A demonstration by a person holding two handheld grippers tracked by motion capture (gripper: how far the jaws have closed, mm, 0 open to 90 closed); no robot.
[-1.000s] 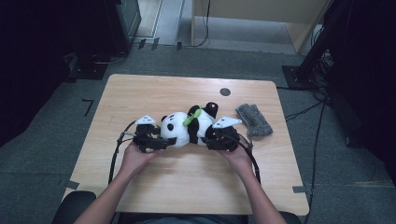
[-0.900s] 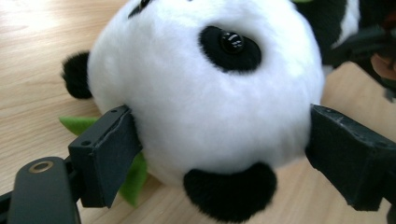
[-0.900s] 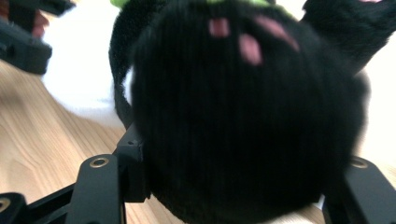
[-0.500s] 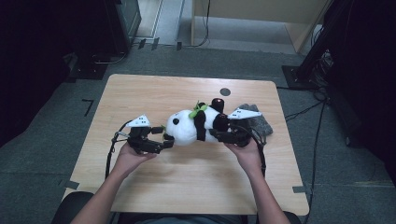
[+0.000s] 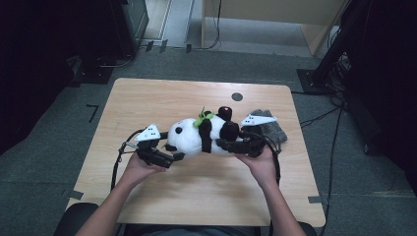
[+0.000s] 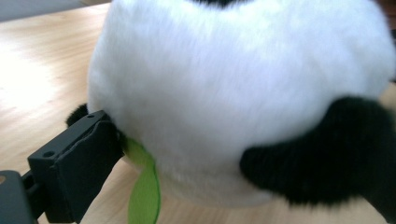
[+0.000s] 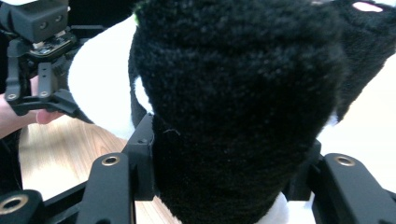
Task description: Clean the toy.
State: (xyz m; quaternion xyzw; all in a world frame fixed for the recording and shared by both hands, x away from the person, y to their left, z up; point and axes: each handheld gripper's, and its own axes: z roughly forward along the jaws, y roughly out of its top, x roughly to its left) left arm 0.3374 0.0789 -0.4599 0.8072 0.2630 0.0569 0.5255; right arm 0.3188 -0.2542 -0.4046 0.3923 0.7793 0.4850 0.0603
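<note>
Lying stretched on the table (image 5: 147,98), the plush panda (image 5: 196,137) is now raised at its black leg end, where the right gripper (image 5: 227,144) has been closing and clamps it. The left gripper (image 5: 172,156) has just opened wide beside the white head.

A plush panda (image 5: 201,137) lies stretched on its side across the middle of the worktop (image 5: 196,93), its round white head toward the left and its black legs toward the right. A black band crosses its white body, black patches mark the head, and a green leaf (image 5: 200,118) sticks up near its neck.
</note>
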